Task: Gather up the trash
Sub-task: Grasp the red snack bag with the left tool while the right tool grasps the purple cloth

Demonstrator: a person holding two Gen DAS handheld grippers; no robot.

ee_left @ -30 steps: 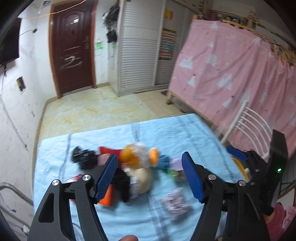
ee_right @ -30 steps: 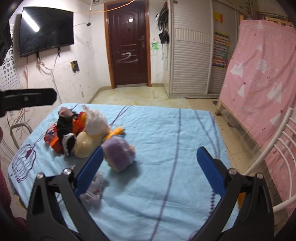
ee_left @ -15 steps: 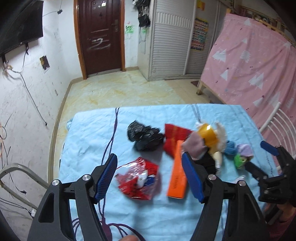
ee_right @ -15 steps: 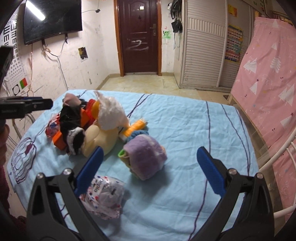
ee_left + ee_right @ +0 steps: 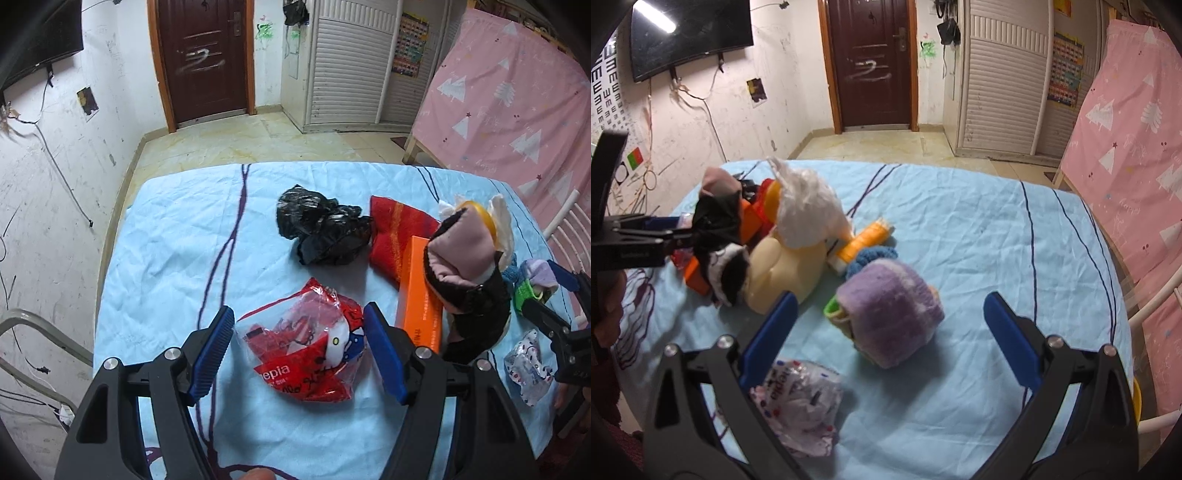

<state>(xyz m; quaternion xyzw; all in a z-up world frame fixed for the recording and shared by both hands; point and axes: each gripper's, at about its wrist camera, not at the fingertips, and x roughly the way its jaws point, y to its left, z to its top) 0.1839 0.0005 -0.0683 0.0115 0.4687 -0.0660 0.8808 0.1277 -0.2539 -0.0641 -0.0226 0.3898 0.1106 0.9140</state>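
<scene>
My left gripper [image 5: 299, 345] is open, its blue pads on either side of a red plastic snack wrapper [image 5: 306, 354] lying on the light blue cloth. A crumpled black plastic bag [image 5: 321, 230] lies beyond it. A white patterned crumpled wrapper [image 5: 799, 400] lies by the left pad of my open right gripper [image 5: 886, 332]; it also shows in the left wrist view [image 5: 526, 363]. A purple plush toy [image 5: 890, 314] sits between the right gripper's pads. The right gripper [image 5: 550, 306] shows at the right edge of the left wrist view.
A blue-clothed table [image 5: 177, 236] holds a pile: red cloth [image 5: 395, 229], orange box [image 5: 421, 295], pink-and-black plush [image 5: 465, 266], cream plush duck [image 5: 786, 266], white plastic bag [image 5: 809, 210], orange roll [image 5: 862, 240]. Pink curtain [image 5: 1137, 147] and white rail [image 5: 1156, 302] at right.
My left gripper swung left from the plush pile and came down over the red wrapper. My right gripper moved closer to the purple plush and the white wrapper.
</scene>
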